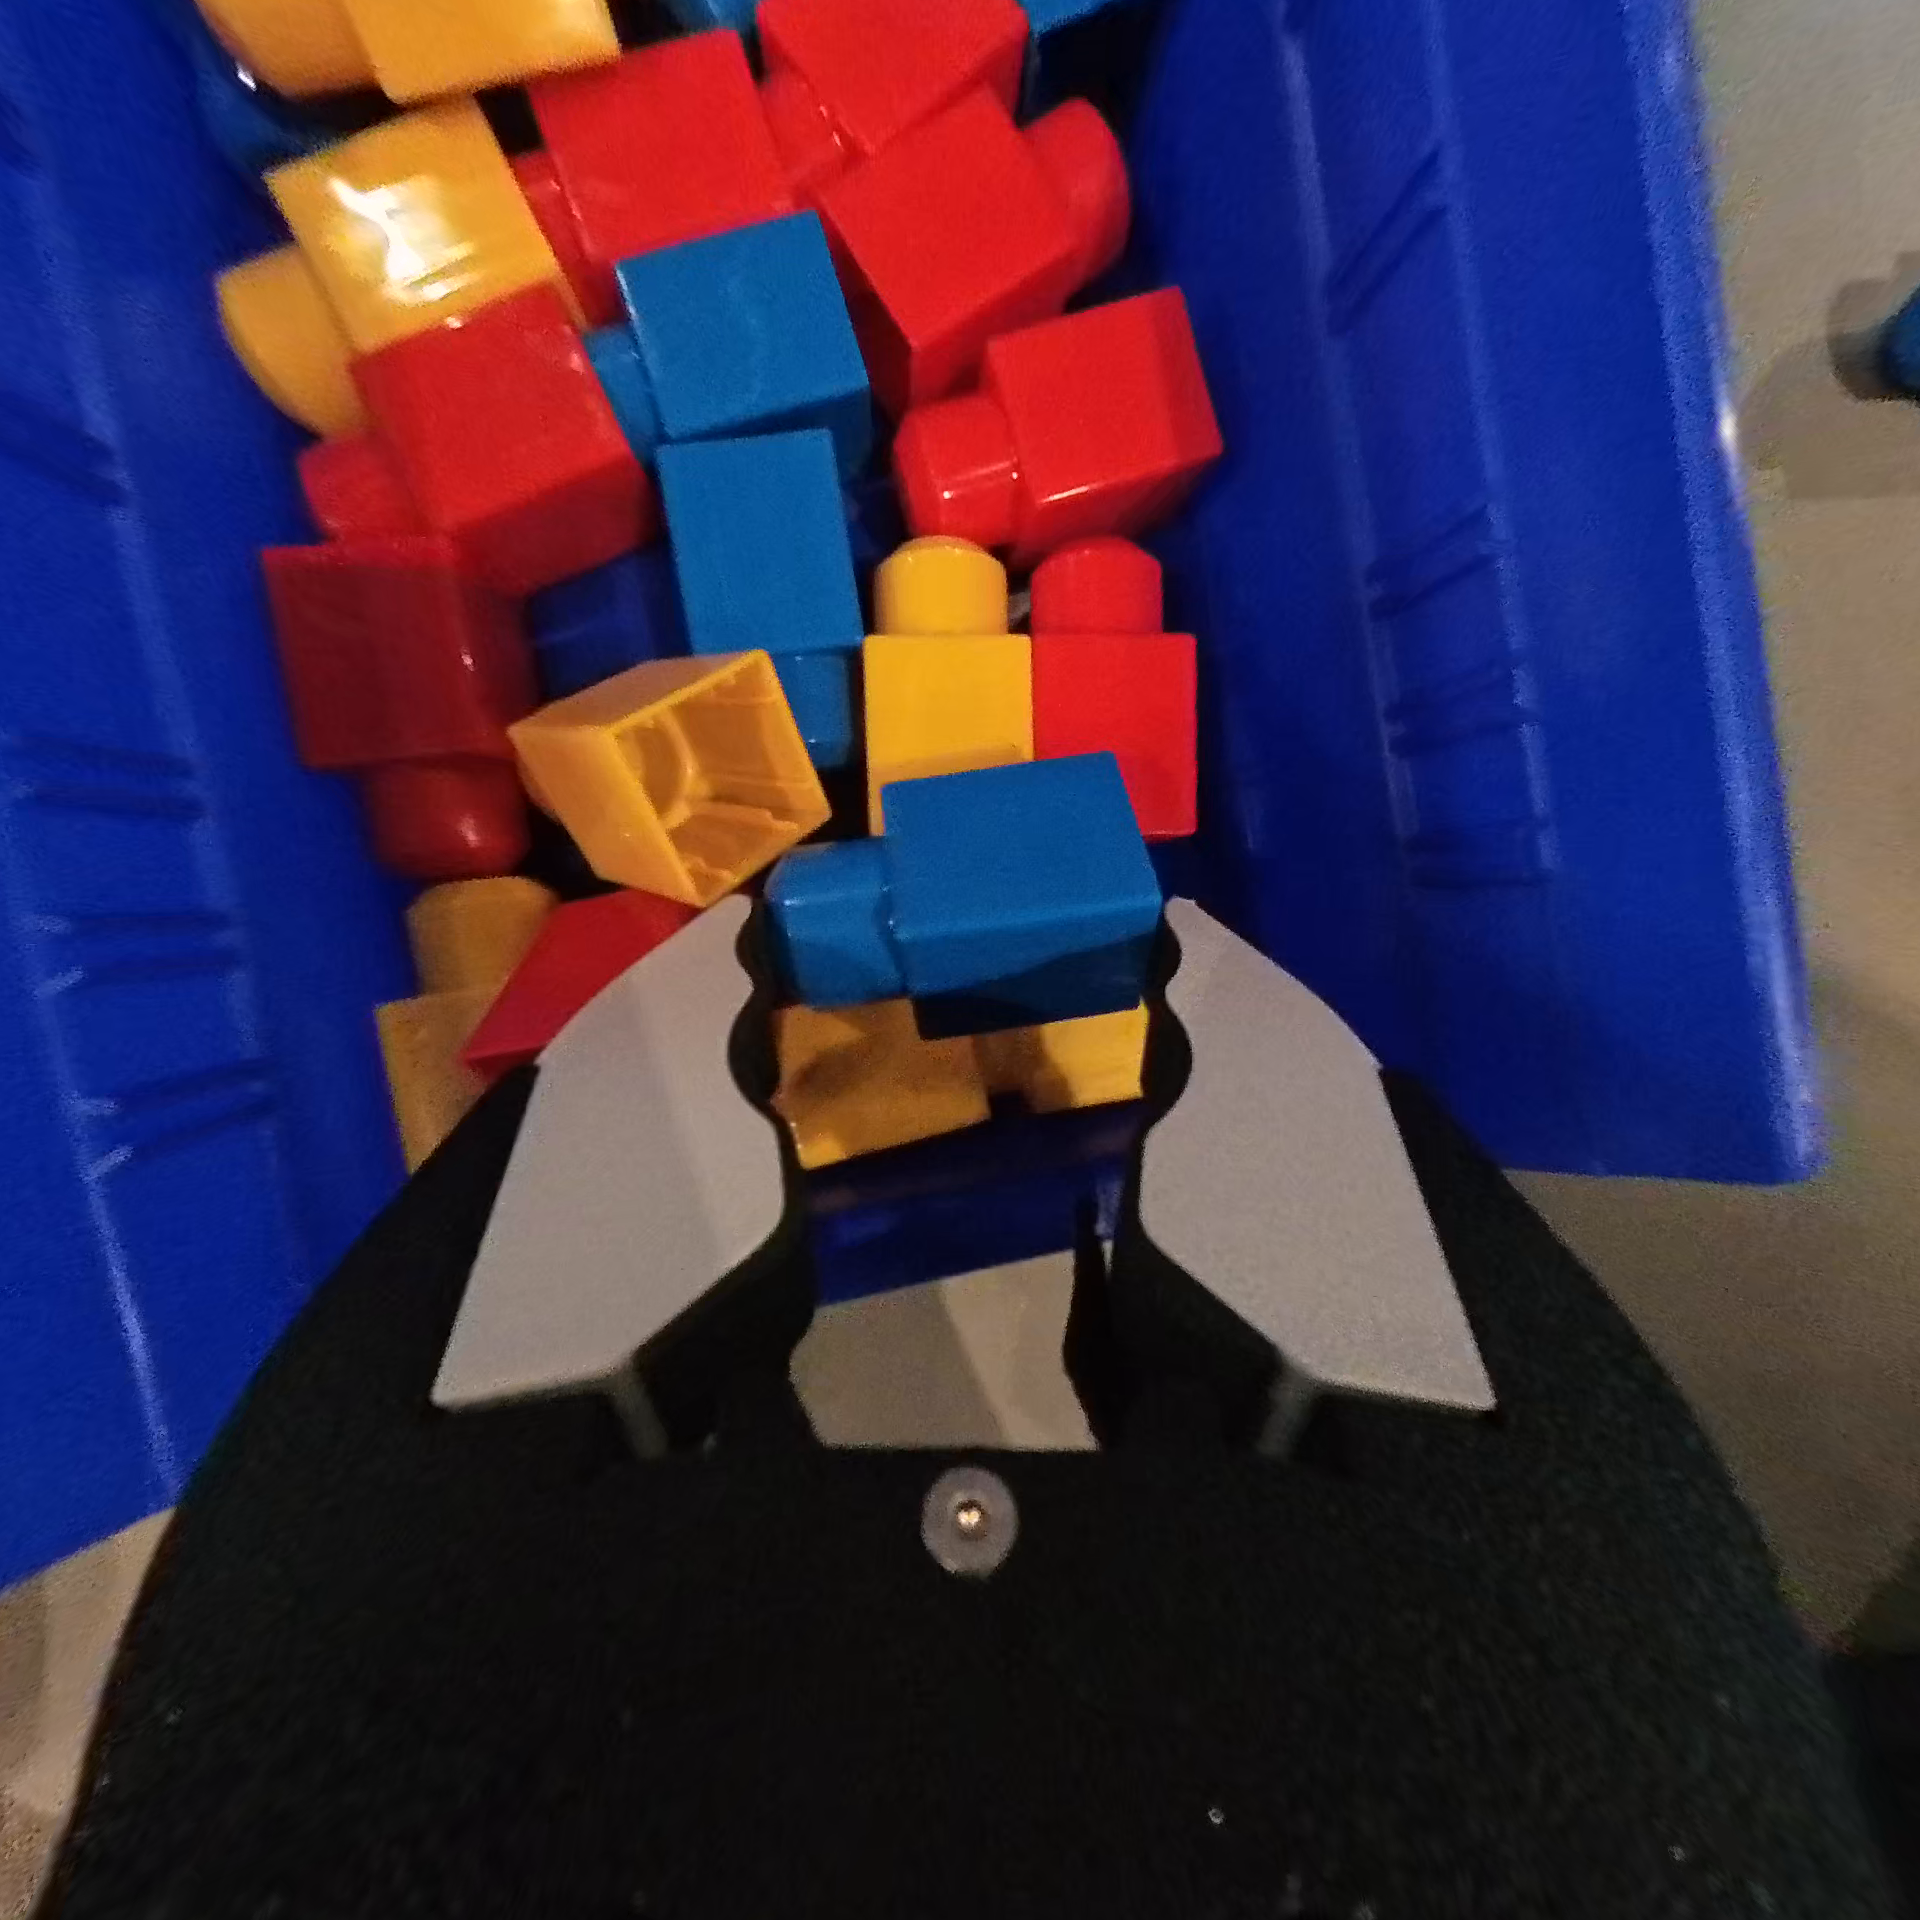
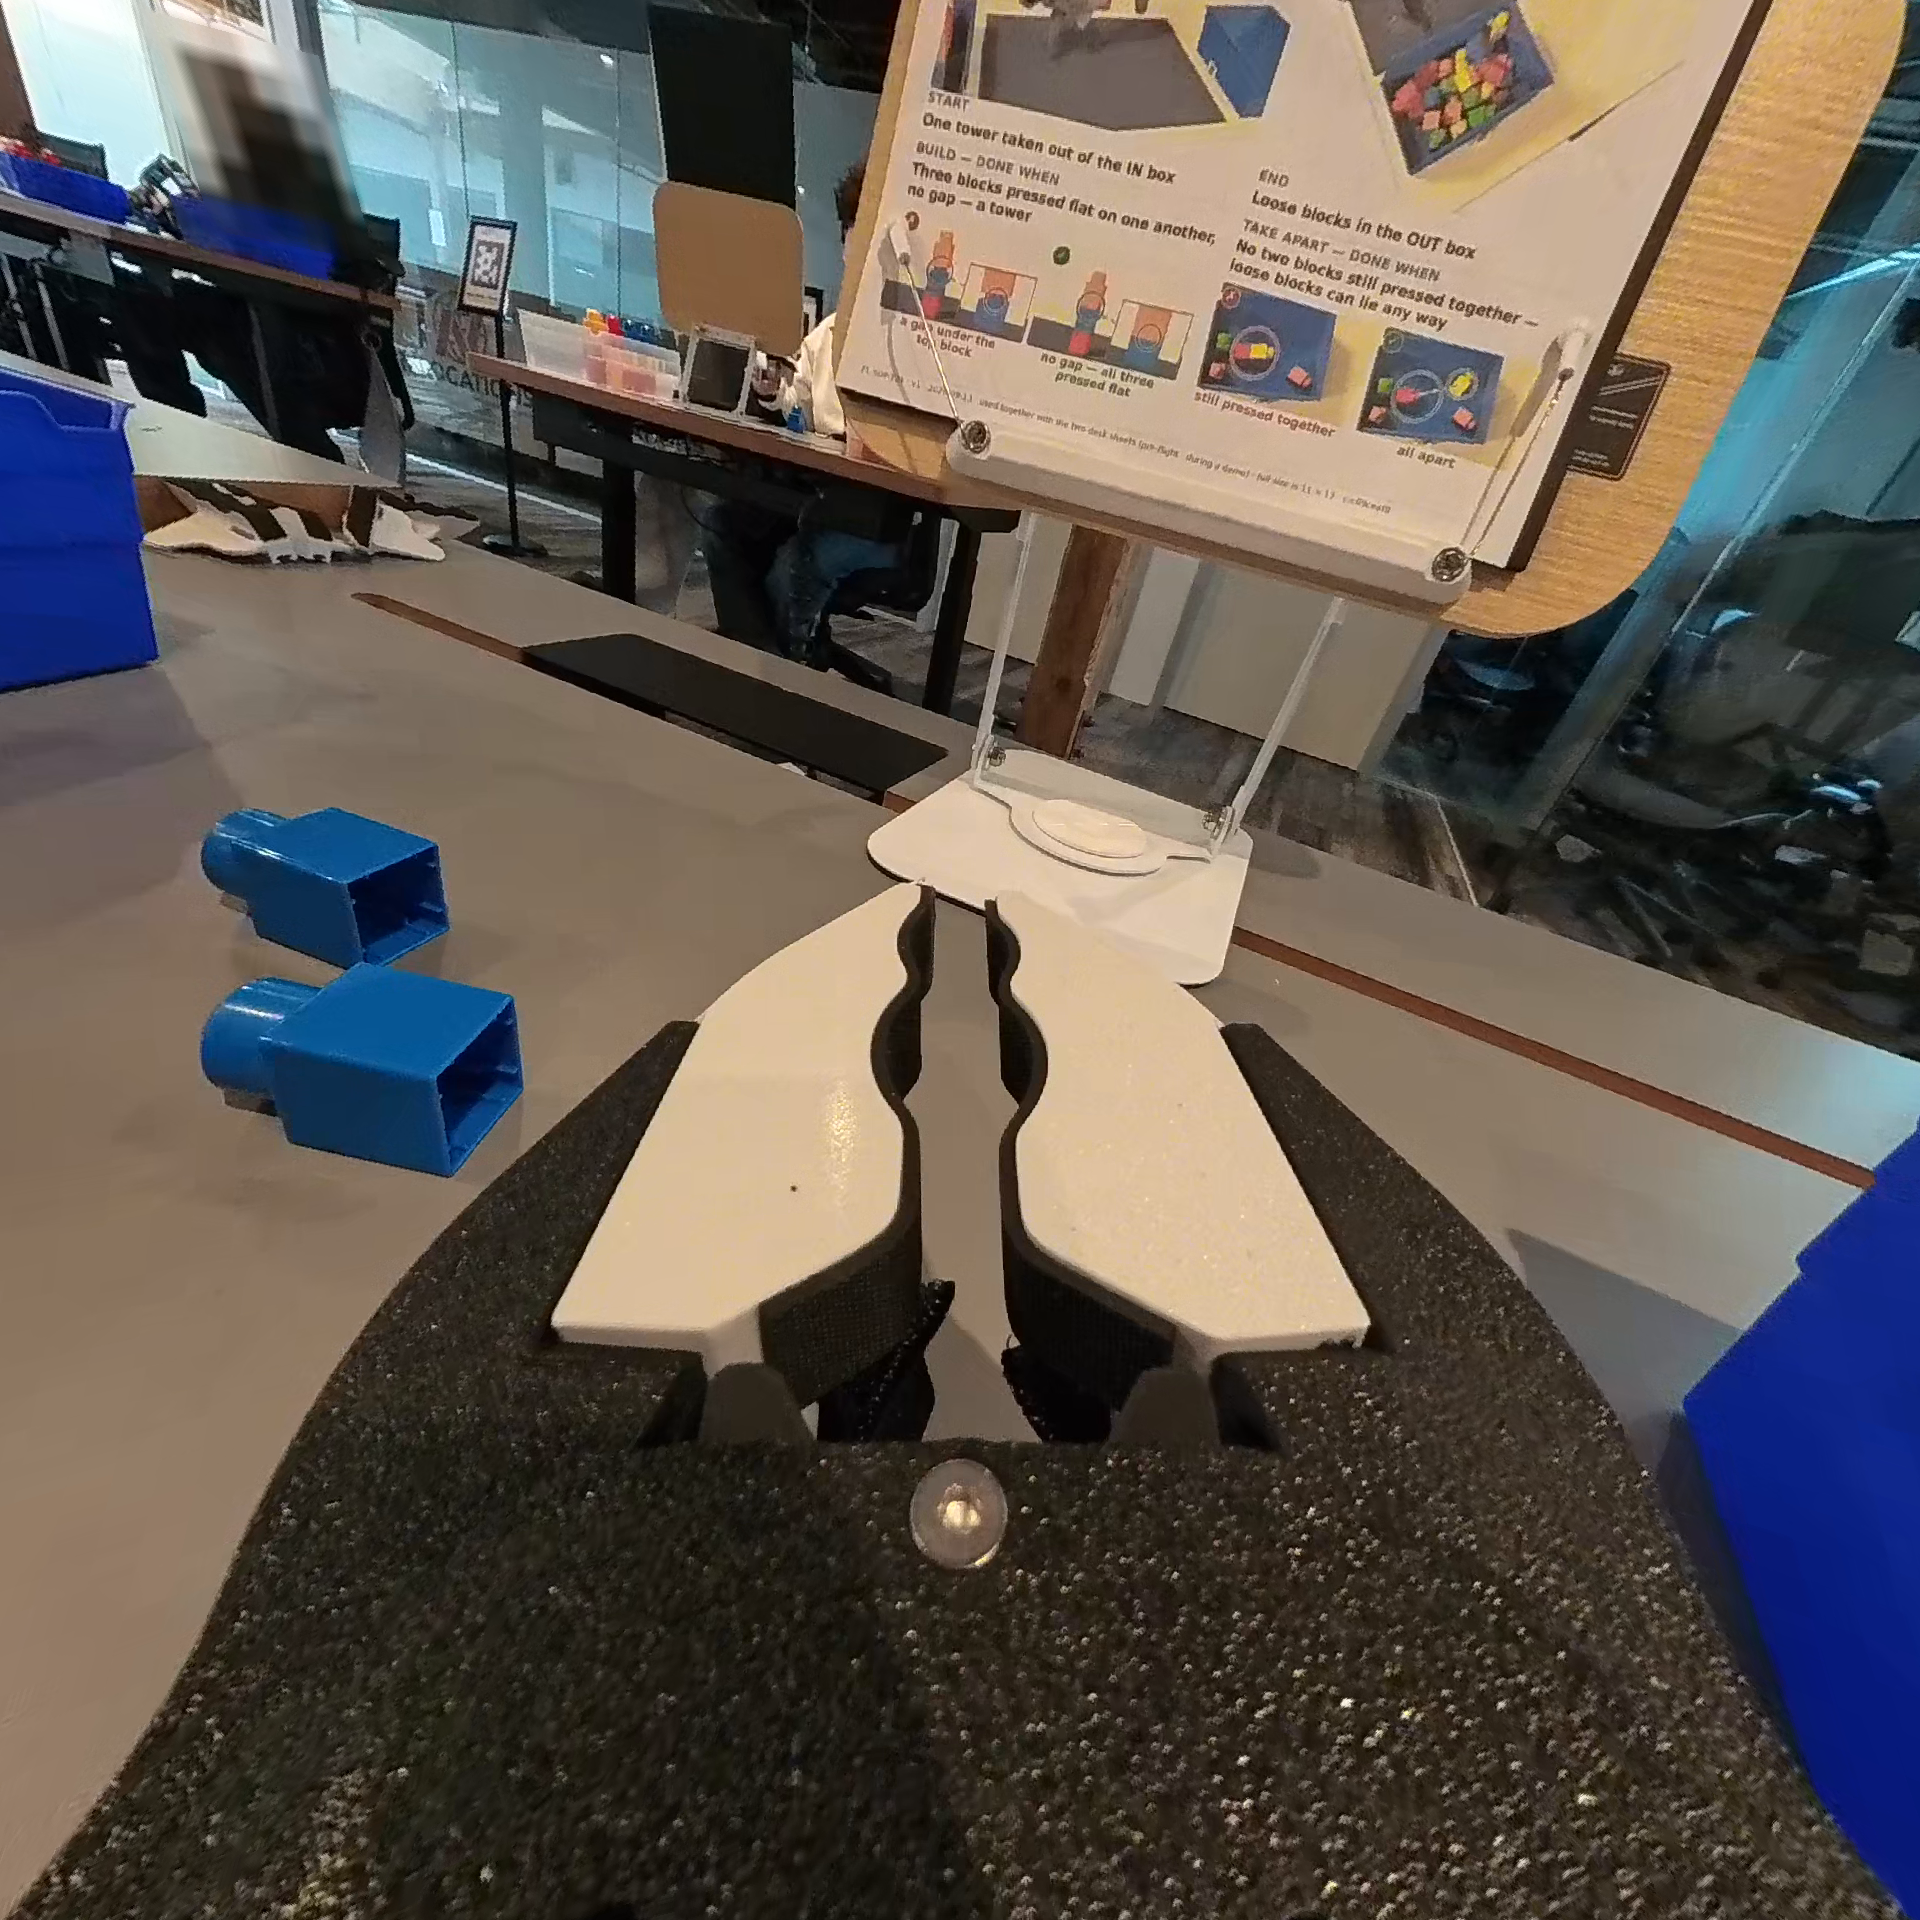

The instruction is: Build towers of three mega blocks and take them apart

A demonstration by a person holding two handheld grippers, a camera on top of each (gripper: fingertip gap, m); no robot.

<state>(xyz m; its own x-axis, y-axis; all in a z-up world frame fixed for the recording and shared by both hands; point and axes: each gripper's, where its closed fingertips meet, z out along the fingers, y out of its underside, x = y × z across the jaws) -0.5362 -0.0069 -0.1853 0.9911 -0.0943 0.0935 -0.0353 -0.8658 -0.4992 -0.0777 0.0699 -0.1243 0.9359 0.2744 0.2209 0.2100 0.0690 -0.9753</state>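
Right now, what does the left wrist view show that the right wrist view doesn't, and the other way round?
Only the left wrist view: the inside of a blue bin heaped with red, yellow and blue blocks, and the left gripper with a blue block between its fingertips; contact is unclear.

Only the right wrist view: the right gripper, nearly closed and empty, two loose blue blocks lying on the grey table, and an instruction board on a white stand.

Both: blue mega blocks and blue bins.

Blue bin [image 1: 1455, 623]; red, yellow, blue blocks [image 1: 727, 343]; grey table [image 2: 623, 831].
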